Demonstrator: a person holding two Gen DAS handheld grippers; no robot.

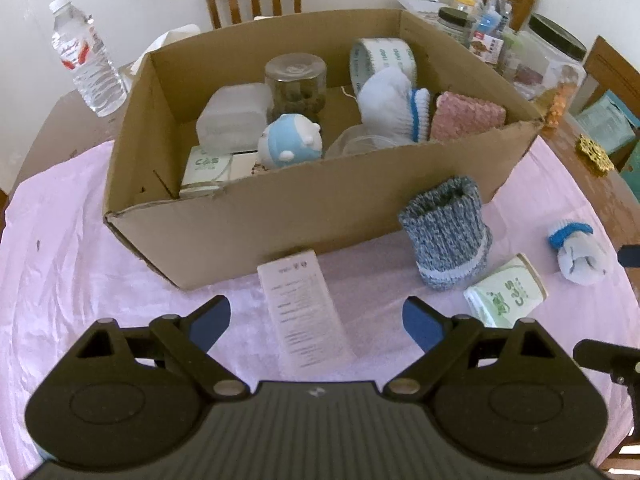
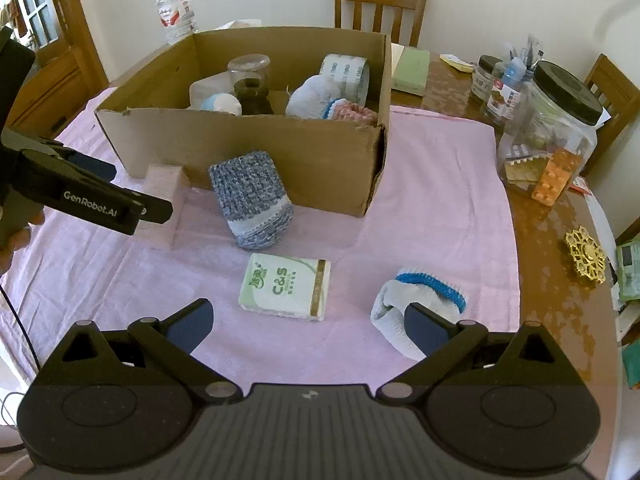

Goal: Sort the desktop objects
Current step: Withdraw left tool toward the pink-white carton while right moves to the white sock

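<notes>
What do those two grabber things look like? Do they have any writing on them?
Both are black plastic with round side discs, ribbed middles and blue finger pads. The left gripper carries white "GenRobot.AI" lettering and a thin black cable. The right gripper looks the same.

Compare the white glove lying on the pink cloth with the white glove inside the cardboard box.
The glove on the cloth lies alone near the right gripper, out in the open; the glove in the box is piled among other things. The cloth one lies low and rolled up; the boxed one bulges upward, propped on its neighbours. Both are white knit with a blue-striped cuff.
</notes>
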